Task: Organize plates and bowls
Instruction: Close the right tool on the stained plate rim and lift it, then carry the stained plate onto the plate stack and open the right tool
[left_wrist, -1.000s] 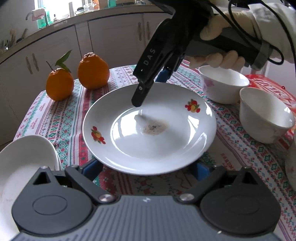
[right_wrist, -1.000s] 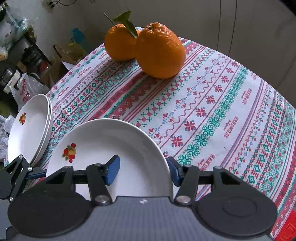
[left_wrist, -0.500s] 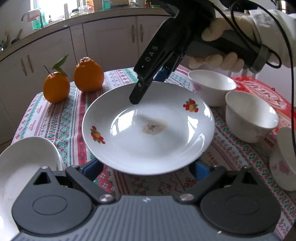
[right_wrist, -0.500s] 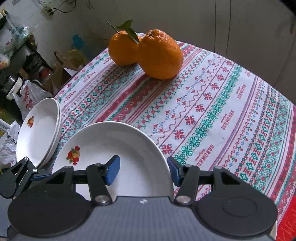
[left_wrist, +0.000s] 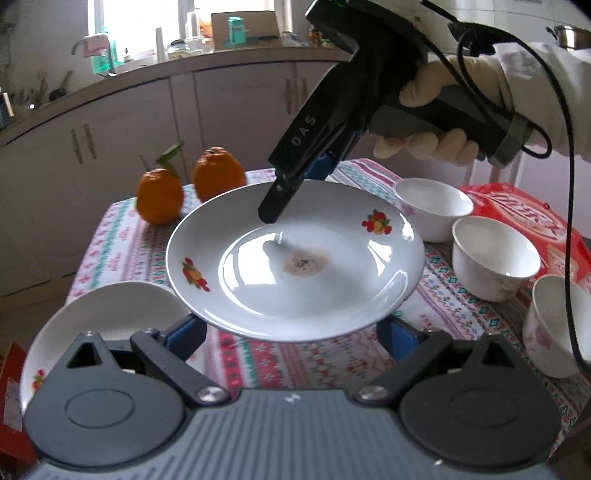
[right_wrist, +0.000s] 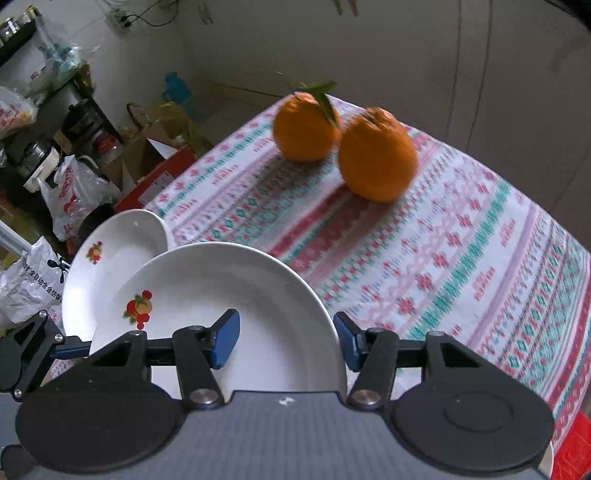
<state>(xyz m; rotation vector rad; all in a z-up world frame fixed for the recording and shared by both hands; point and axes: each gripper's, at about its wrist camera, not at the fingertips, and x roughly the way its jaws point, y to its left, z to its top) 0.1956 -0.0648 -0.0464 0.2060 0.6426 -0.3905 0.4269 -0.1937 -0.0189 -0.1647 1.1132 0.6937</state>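
A white plate (left_wrist: 295, 266) with fruit decals and a brownish residue at its centre was held above the cloth-covered surface (left_wrist: 436, 314) by two tools. The right tool (left_wrist: 273, 210), carried by a gloved hand (left_wrist: 439, 122), was closed on the far rim of the plate; in the right wrist view its blue pads (right_wrist: 225, 338) were seen on either side of that rim. The left tool (left_wrist: 291, 338) was seen with its blue pads at opposite sides of the near rim, spread wide; whether they pressed on the plate could not be determined. A stack of similar plates (left_wrist: 107, 321) lay at the near left edge of the surface. Three white bowls (left_wrist: 495, 254) stood to the right, beside a red package (left_wrist: 517, 210). Two oranges (left_wrist: 184, 188) rested touching at the far left of the surface.
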